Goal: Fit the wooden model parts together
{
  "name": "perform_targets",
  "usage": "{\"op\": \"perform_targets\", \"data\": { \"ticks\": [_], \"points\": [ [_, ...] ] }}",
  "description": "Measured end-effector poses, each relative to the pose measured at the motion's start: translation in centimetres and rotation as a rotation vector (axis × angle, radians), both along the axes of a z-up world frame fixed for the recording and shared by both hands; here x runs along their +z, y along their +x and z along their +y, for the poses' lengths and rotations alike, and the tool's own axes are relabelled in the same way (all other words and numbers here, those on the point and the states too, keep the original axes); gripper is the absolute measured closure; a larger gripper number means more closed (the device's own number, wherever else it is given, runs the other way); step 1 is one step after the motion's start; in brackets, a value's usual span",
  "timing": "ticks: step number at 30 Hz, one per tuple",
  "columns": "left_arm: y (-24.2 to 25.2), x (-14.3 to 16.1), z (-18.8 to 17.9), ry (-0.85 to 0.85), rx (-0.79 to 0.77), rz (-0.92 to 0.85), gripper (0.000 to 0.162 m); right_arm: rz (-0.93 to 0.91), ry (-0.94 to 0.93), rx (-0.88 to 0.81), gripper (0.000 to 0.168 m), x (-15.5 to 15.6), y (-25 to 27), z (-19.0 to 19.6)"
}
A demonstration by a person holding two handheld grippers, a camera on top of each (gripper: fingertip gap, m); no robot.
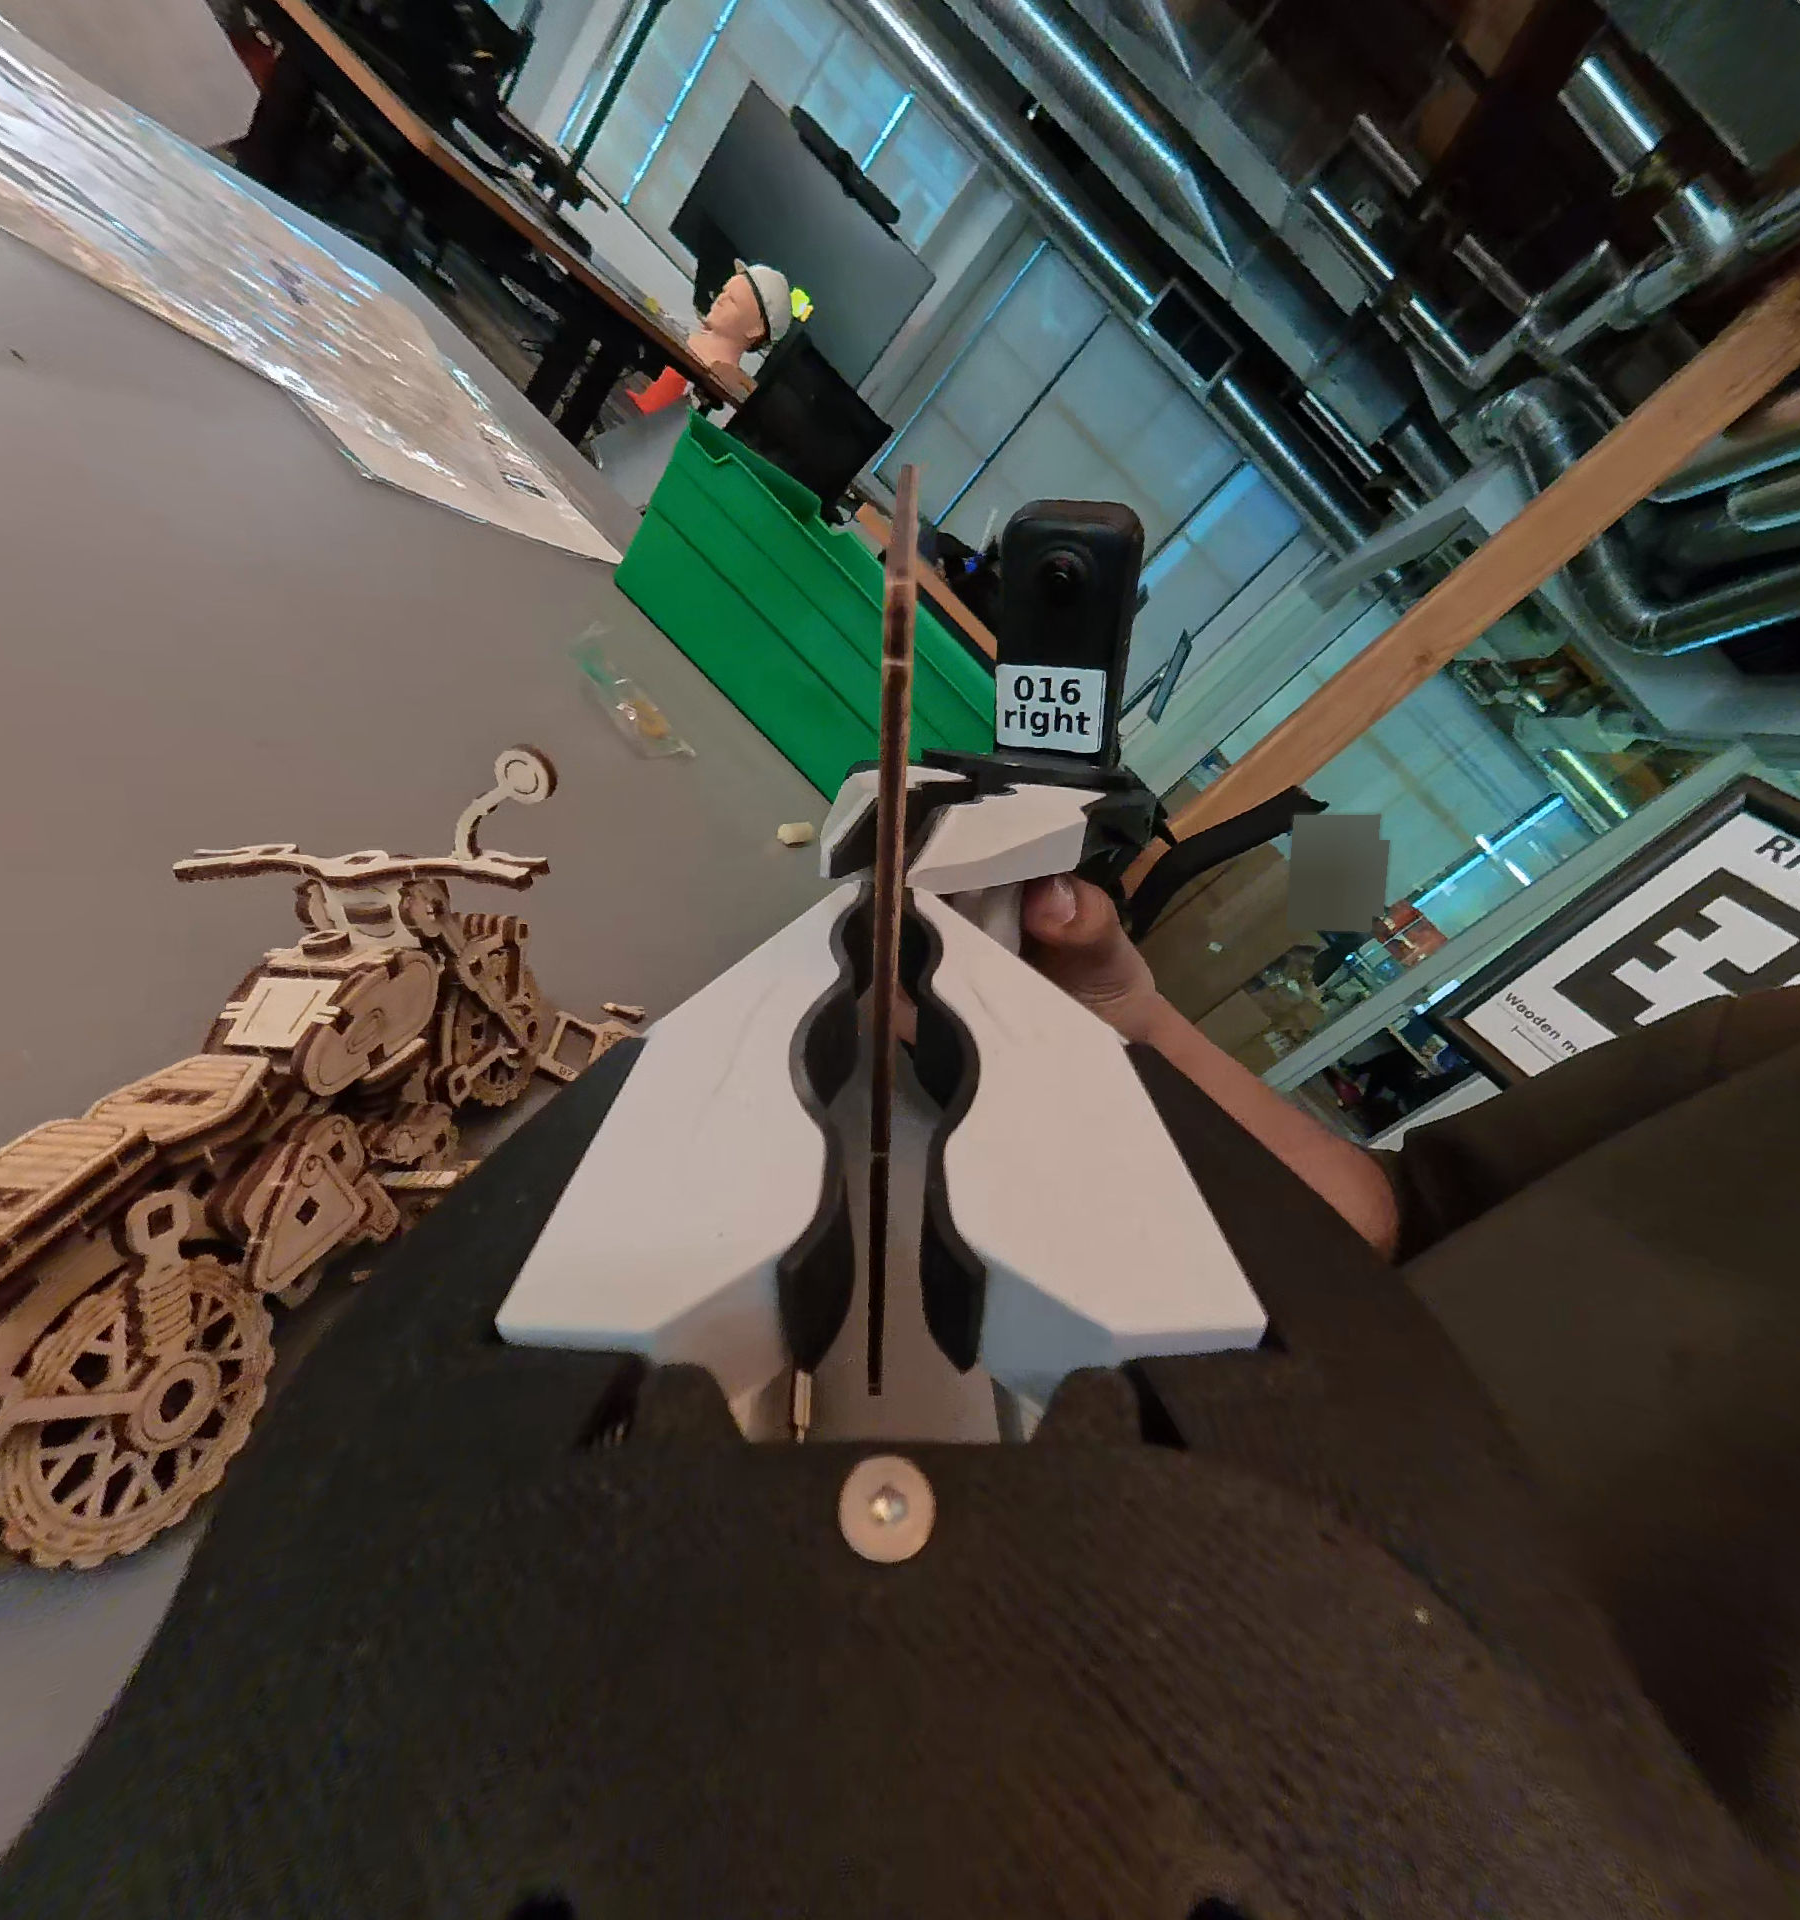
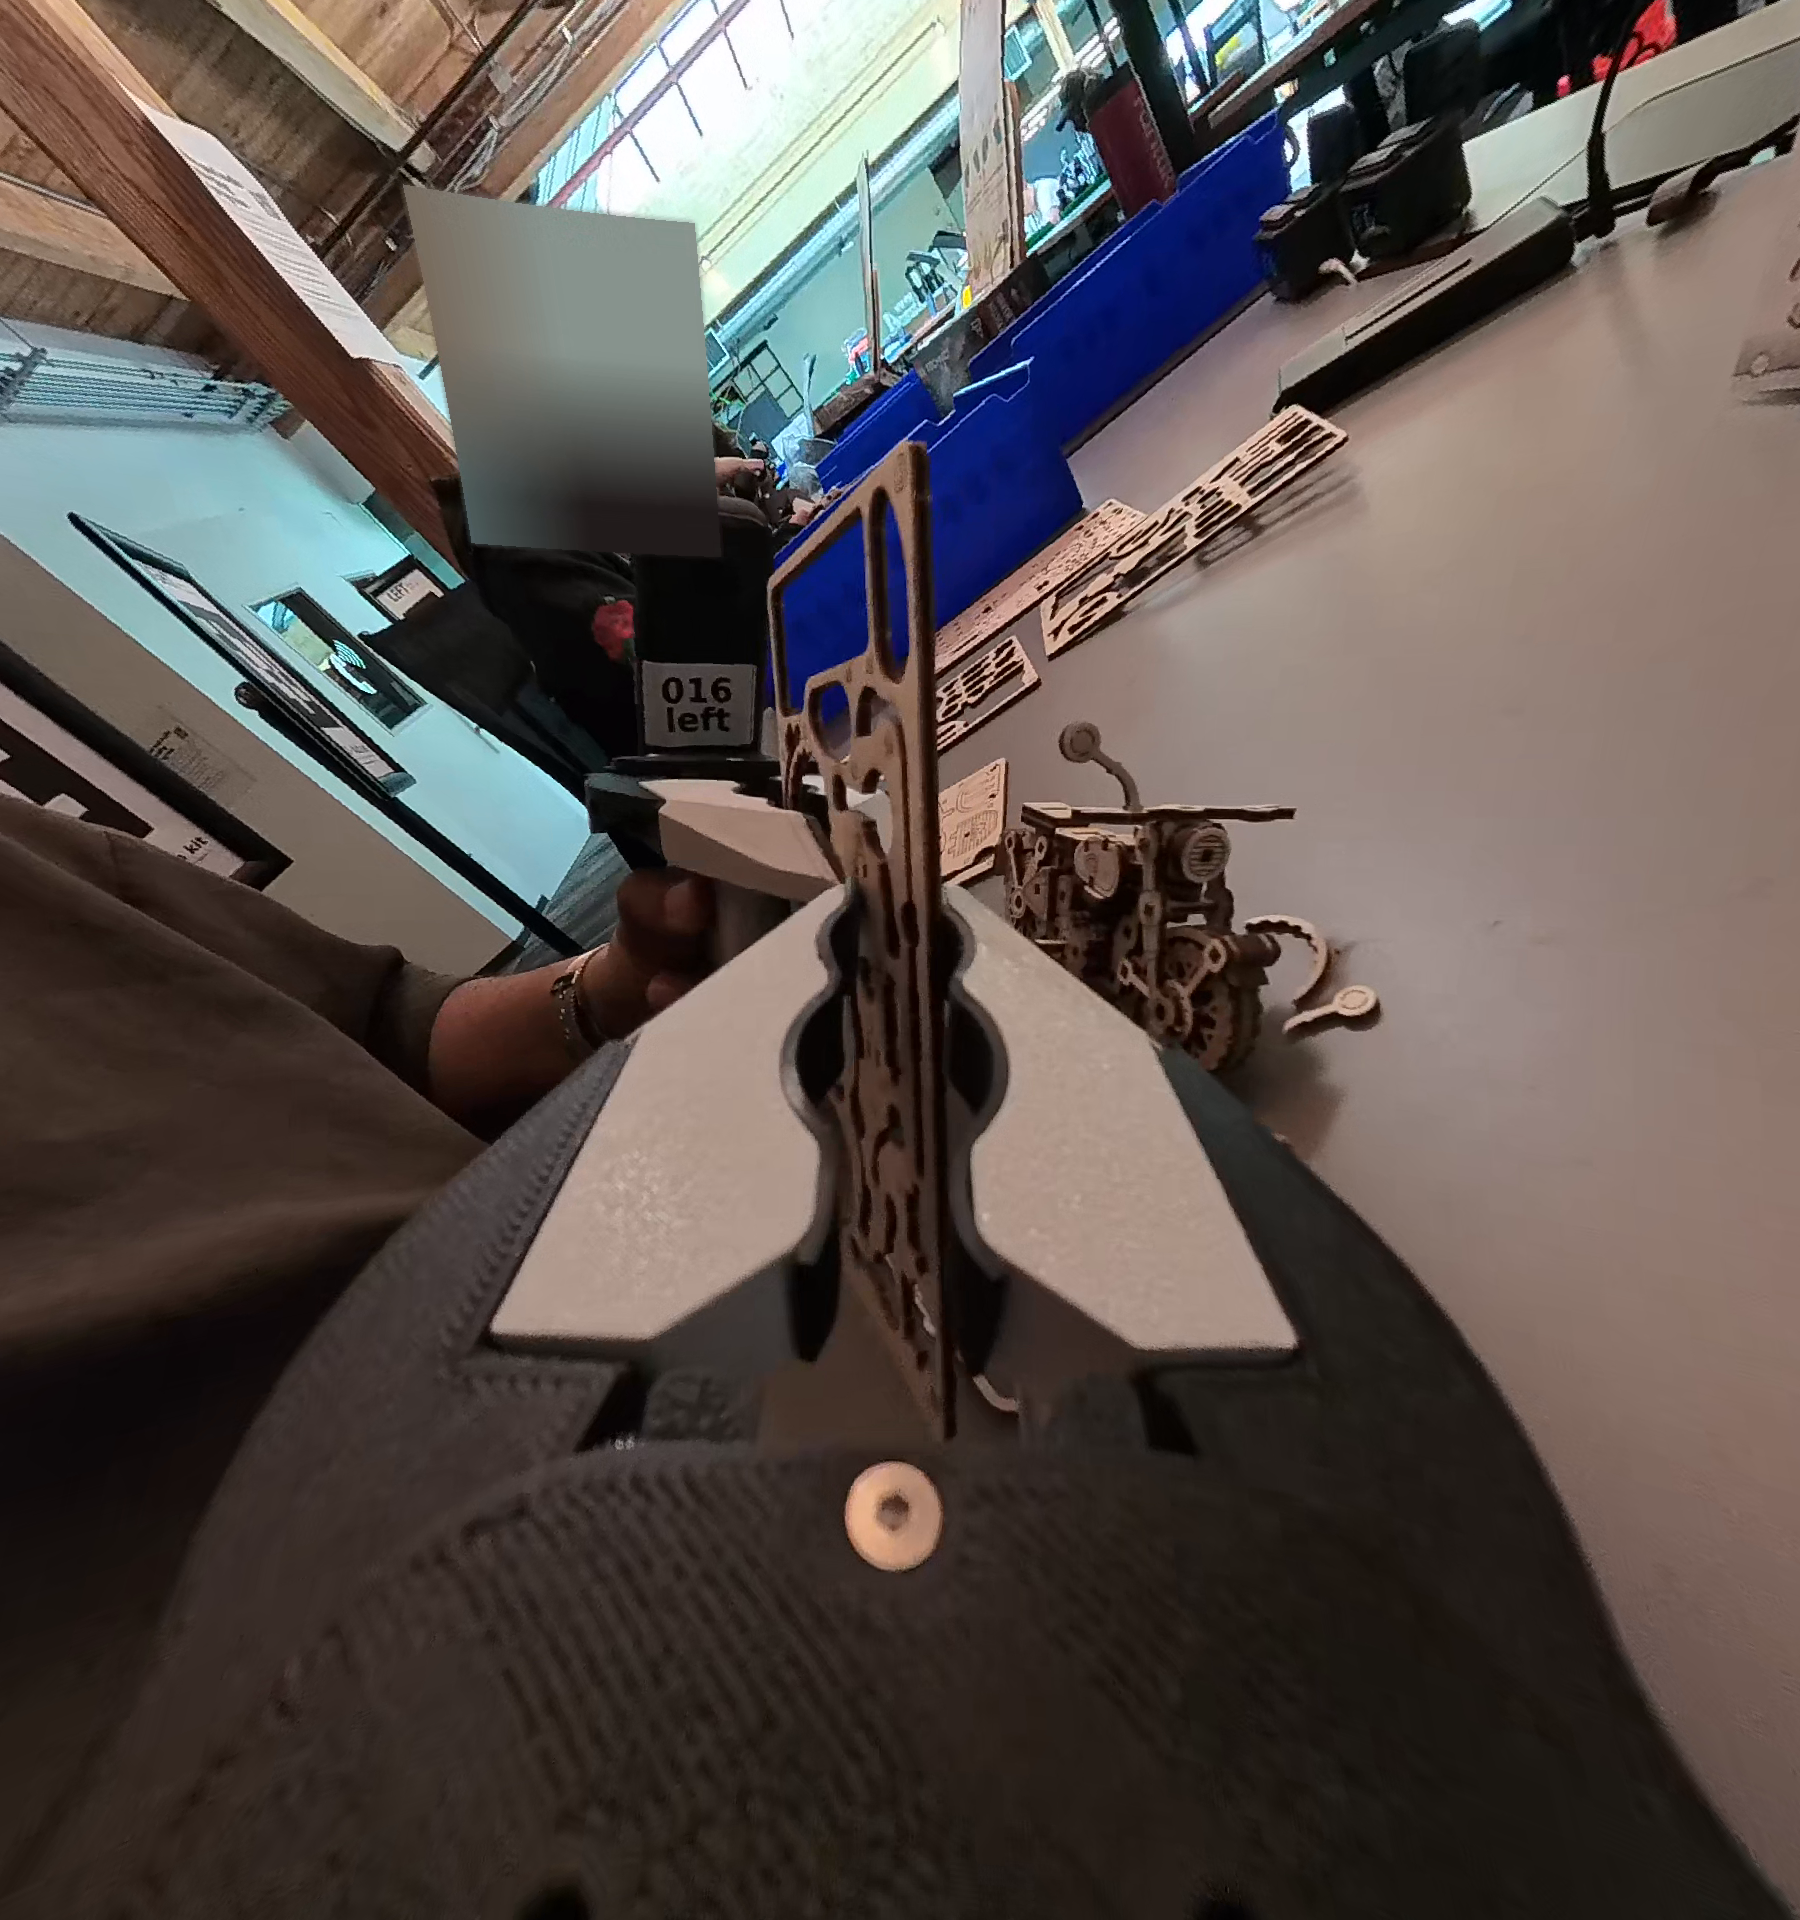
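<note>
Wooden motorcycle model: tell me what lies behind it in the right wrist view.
Behind the wooden motorcycle model, flat laser-cut wooden sheets lie on the grey table, with blue bins farther back. The table directly behind the model is hidden.

white printed labels point(image 1: 1048, 707) on both camera mounts; framed poster point(image 1: 1706, 935)

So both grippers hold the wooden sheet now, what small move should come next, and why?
Probably lower the sheet toward the table beside the motorcycle. Left gripper and right gripper both clamp this one sheet edge-on in the air, so neither is free to push a part out.
</note>
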State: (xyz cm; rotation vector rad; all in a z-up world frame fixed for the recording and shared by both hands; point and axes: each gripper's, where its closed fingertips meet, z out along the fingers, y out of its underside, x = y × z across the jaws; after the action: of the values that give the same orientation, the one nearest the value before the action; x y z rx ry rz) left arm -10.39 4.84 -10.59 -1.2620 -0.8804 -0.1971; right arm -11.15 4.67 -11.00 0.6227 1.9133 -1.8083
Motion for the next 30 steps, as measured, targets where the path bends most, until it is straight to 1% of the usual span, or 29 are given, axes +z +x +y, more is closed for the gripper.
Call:
{"op": "perform_targets", "data": {
  "ticks": [3,8,13,15,17,21,24,27,30],
  "points": [
    [0.0,-0.3,0.1,-0.057,0.026,0.020,0.162,0.006,0.026,-0.006,0.157,-0.4,-0.1,0.0],
    [0.1,-0.3,0.3,-0.093,0.036,0.037,0.162,0.042,0.053,-0.003,0.156,-0.3,0.0,0.1],
    [0.2,-0.1,0.3,-0.093,0.038,0.041,0.162,0.029,0.038,-0.003,0.156,-0.1,0.0,0.2],
    [0.2,0.1,0.4,-0.064,0.029,0.021,0.162,0.032,0.007,0.008,0.156,0.1,0.1,0.3],
    [0.2,0.4,0.4,-0.022,0.019,-0.003,0.162,-0.007,-0.032,0.021,0.157,0.4,0.1,0.3],
    [0.4,0.4,0.5,-0.024,0.010,0.003,0.162,-0.023,-0.046,0.016,0.157,0.7,0.2,0.2],
    [0.5,0.3,0.5,-0.042,0.012,0.015,0.162,-0.028,-0.041,0.019,0.158,0.7,0.2,0.3],
    [0.4,0.1,0.6,-0.098,0.042,0.044,0.162,-0.017,-0.009,0.010,0.158,0.5,0.1,0.3],
    [0.6,0.9,1.1,-0.129,0.075,0.093,0.162,0.009,-0.001,-0.001,0.158,1.2,0.2,0.7]
  ]
}}
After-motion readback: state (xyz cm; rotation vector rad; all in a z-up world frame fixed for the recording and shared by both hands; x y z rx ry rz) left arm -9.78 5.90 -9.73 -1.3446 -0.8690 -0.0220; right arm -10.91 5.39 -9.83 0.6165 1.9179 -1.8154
